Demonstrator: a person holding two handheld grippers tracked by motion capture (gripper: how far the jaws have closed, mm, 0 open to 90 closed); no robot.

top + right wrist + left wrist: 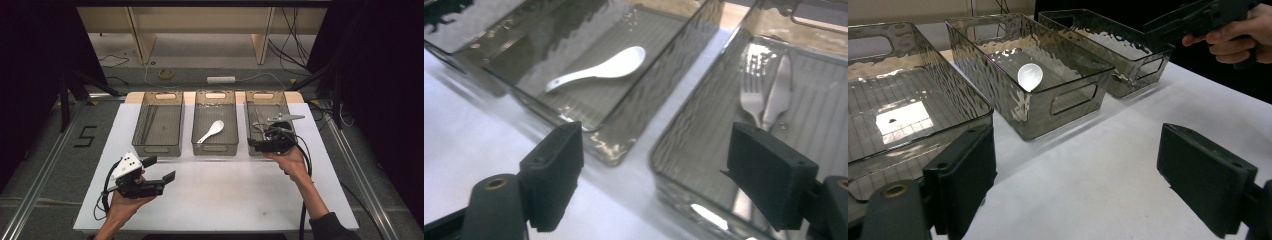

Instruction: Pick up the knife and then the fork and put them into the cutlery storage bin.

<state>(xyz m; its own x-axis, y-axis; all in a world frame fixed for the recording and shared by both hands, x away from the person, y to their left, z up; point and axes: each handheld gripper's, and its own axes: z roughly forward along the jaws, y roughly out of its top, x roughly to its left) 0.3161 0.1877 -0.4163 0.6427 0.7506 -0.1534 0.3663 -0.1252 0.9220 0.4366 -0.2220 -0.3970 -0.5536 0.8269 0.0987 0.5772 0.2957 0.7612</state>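
Three smoky clear bins stand in a row at the back of the white table top (225,195). The left bin (157,146) holds nothing. A white spoon (211,131) (599,68) (1030,76) lies in the middle bin (215,148). Inside the right bin (265,94) (689,135) rest a metal fork (751,97) and a second metal utensil (780,90). My right gripper (256,143) (656,170) hovers open over that bin's near end, nothing between its jaws. My left gripper (161,169) (1075,170) is open and empty above the front left of the table.
Bare white surface stretches in front of the bins. The table is edged by metal rails; beyond its far edge lie floor cables, a roll of tape (166,73) and a power strip (220,79). My right gripper (1168,22) also appears in the left gripper view at top right.
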